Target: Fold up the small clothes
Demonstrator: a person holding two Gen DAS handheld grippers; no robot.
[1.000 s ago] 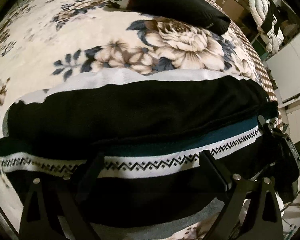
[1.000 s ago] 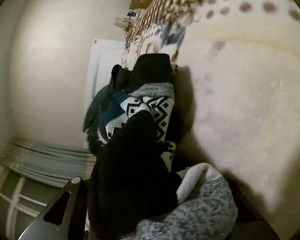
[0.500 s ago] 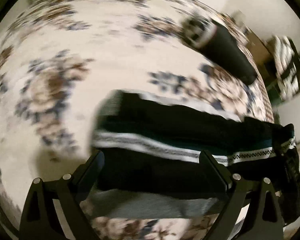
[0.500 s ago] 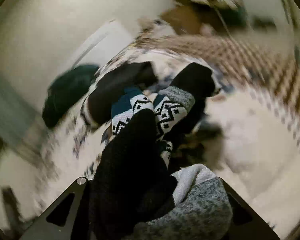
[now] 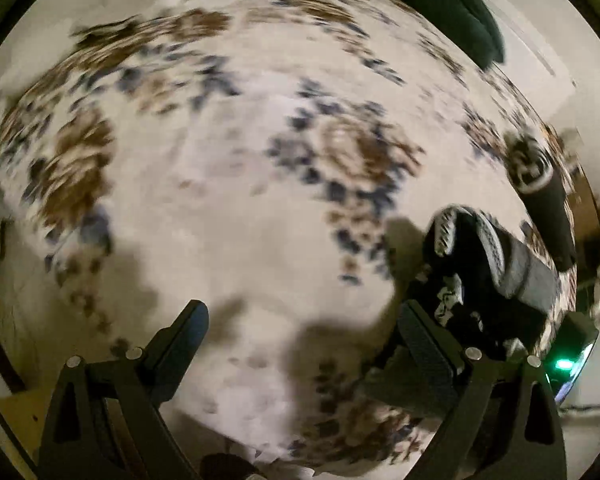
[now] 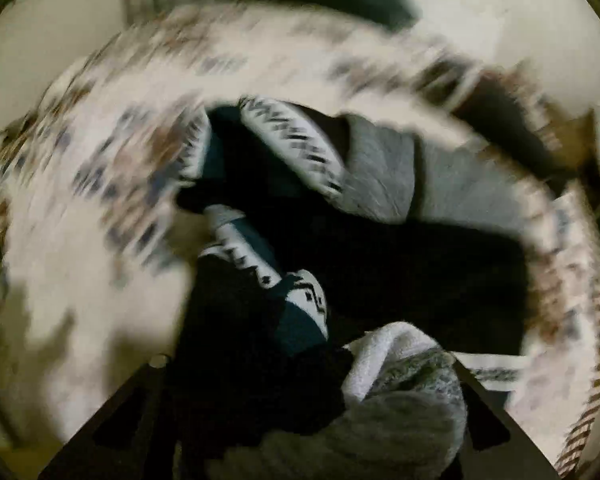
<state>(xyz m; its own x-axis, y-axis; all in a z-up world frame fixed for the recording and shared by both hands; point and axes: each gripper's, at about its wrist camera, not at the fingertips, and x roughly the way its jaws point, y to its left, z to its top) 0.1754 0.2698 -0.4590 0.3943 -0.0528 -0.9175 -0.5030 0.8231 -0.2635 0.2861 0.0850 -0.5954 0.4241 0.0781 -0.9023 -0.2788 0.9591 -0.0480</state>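
The left gripper (image 5: 300, 328) stands wide open and empty above the cream floral blanket (image 5: 228, 184). Off its right finger hangs the black knit sock with white zigzag bands and grey cuff (image 5: 496, 264). The right gripper (image 6: 308, 412) has that sock bunched between its opening jaws.

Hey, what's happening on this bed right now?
A person with a two-finger tool in each hand is folding socks on a floral cream bedspread. The right tool has a bunched black, white and grey patterned knit sock between its jaws, which are opening. The left tool is open and empty above bare bedspread. Another black patterned sock lies further off. Both views are motion-blurred.
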